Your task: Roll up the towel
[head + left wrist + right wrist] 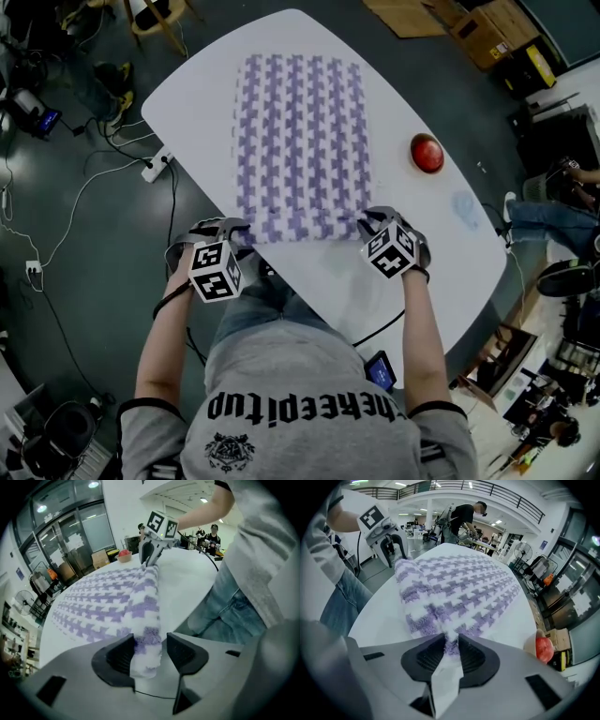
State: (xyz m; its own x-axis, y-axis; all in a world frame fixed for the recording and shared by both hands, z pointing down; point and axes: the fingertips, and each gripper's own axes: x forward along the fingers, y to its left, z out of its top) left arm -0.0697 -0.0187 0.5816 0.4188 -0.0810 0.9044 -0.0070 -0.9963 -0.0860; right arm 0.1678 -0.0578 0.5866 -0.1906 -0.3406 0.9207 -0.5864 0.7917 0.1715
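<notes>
Right now your two grippers sit low in the head view at the near edge of the towel (300,141), one at each corner. That placement probably serves to turn the hem evenly across its width. Your left gripper (150,651) has its jaws spread. The end of the thin roll lies between them, brushing one pad with a gap at the other, so nothing is clamped there. Your right gripper (450,654) is pinching its end of the roll between both pads, which likely stops the first turn from springing open. Beyond them, the rest of the towel lies flat toward the top of the frame on the white table (187,89), so most of the rolling looks yet to be done. At the right, a red round object (427,153) sits clear of the towel.
</notes>
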